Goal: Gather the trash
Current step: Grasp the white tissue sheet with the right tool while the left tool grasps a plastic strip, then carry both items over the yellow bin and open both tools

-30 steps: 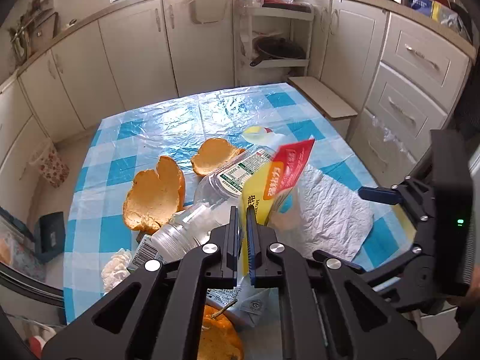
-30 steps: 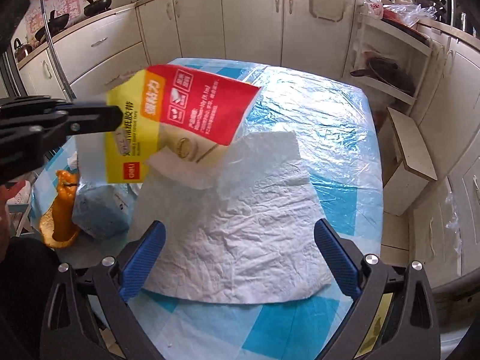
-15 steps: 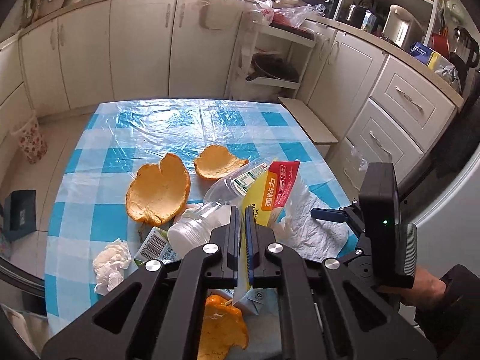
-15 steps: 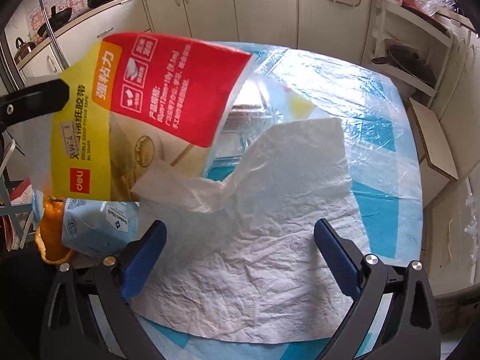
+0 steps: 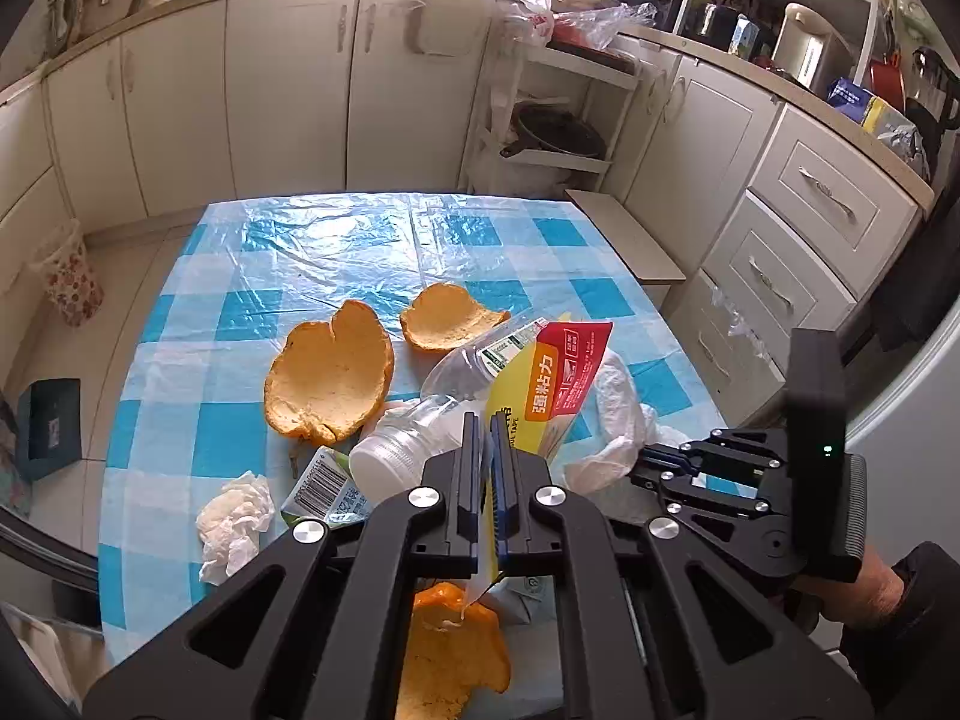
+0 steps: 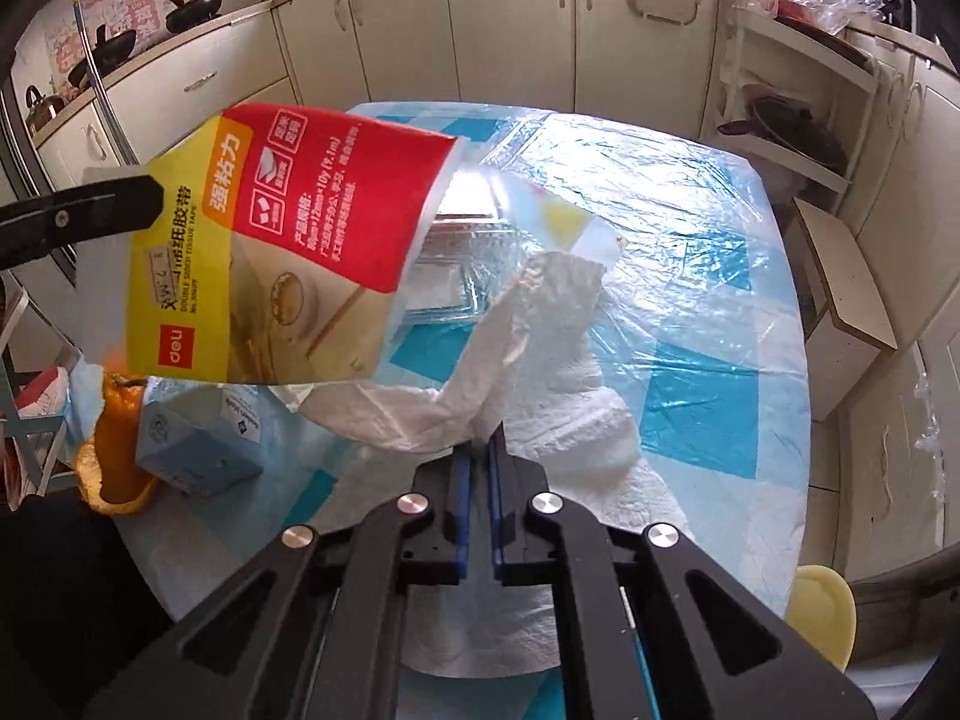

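Since the earlier frame, the right gripper (image 6: 478,450) has gone from spread wide to clamped on a fold of the white paper towel (image 6: 528,360), which now rises off the checked tablecloth (image 6: 690,276) in a bunched ridge. Left gripper (image 5: 486,420): jaws pressed together, pinching the yellow-and-red tape wrapper (image 5: 555,384) and holding it above the table. Plastic bottle (image 5: 432,420), two orange peels (image 5: 330,378), a crumpled tissue (image 5: 234,516) and a small carton (image 6: 198,450) lie on the cloth.
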`<state>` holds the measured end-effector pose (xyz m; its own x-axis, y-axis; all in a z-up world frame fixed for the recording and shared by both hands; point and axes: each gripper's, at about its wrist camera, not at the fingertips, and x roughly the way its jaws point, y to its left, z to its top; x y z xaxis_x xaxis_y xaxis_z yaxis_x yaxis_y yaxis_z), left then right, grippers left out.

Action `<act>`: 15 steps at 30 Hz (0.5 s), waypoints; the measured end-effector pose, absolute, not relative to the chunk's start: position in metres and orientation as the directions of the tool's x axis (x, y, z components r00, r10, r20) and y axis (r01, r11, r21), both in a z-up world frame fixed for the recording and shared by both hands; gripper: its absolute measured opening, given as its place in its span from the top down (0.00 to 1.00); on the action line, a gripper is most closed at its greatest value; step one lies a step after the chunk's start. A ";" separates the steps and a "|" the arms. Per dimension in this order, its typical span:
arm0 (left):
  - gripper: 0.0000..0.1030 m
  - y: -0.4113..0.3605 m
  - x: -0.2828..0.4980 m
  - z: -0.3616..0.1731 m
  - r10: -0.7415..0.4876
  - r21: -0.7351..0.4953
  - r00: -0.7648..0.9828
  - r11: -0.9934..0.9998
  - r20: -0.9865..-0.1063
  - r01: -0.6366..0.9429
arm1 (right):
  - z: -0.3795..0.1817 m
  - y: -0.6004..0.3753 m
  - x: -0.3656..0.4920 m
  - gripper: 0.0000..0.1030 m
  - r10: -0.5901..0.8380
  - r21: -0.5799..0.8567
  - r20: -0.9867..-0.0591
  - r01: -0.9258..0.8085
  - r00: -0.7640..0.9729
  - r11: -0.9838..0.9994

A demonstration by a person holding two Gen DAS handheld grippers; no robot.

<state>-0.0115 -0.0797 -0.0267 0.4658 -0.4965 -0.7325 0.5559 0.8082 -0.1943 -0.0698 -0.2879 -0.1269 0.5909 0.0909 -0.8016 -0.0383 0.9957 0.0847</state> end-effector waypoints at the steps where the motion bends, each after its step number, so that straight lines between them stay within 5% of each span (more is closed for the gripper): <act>1: 0.96 -0.079 -0.012 -0.026 -0.504 -0.203 0.461 0.805 -0.731 0.558 | -0.122 -0.292 -0.077 0.94 0.101 0.103 -0.792 -0.031 0.602 0.994; 15: 0.97 -0.096 -0.052 0.019 -0.566 -0.188 0.467 0.749 -0.680 0.635 | -0.087 -0.322 -0.172 0.94 0.174 0.312 -0.682 0.068 0.710 0.948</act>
